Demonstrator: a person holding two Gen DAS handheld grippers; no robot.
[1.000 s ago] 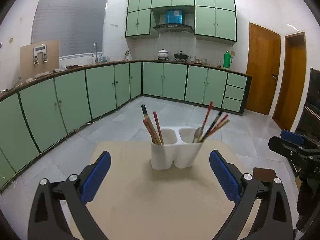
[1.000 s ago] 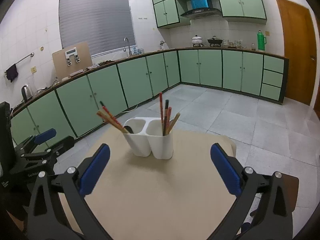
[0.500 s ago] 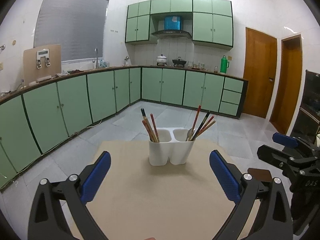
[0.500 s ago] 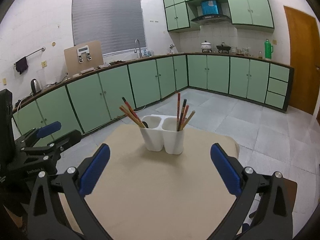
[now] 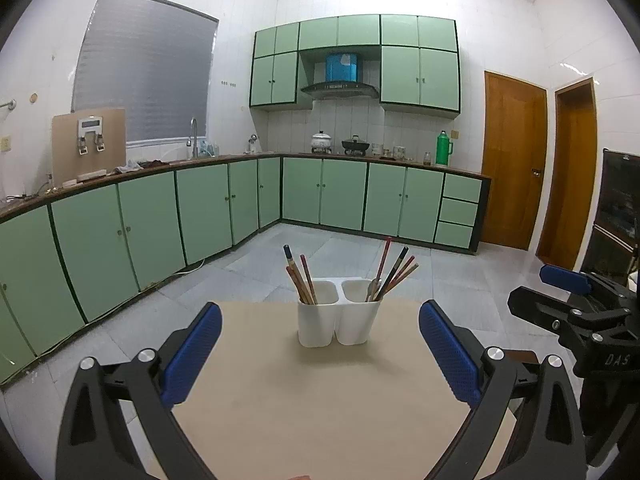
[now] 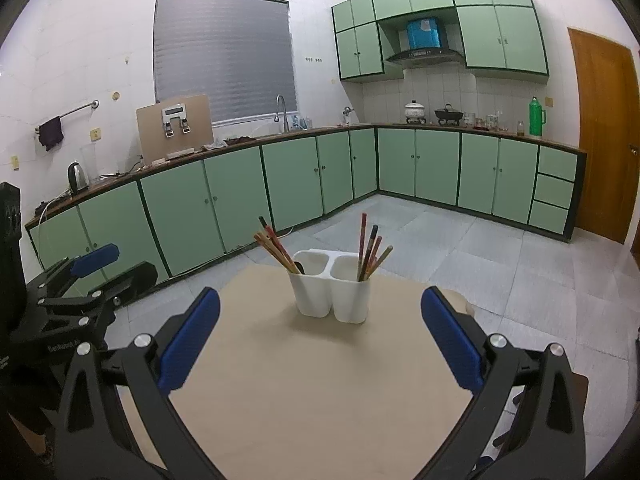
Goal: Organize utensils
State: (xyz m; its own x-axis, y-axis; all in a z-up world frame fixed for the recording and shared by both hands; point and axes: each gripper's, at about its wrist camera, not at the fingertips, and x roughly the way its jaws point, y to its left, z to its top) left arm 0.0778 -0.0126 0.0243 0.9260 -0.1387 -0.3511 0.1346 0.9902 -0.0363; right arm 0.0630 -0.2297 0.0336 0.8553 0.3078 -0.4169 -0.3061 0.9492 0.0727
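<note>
A white two-compartment holder (image 5: pixel 339 322) is being seen standing near the far edge of the beige table (image 5: pixel 320 408), chopsticks (image 5: pixel 301 280) leaning in both compartments. The left gripper (image 5: pixel 320 354) and right gripper (image 6: pixel 320 344) are being held wide apart, empty, well short of it.

We see only the upper lengths of the chopsticks (image 5: pixel 306 282); their lower ends are hidden inside the white holder (image 5: pixel 339 322). A spoon (image 5: pixel 374 286) shows only a sliver of its bowl. The table (image 6: pixel 320 380) is cut off at the lower edge. Small countertop jars (image 5: pixel 394 152) are too small to identify.
</note>
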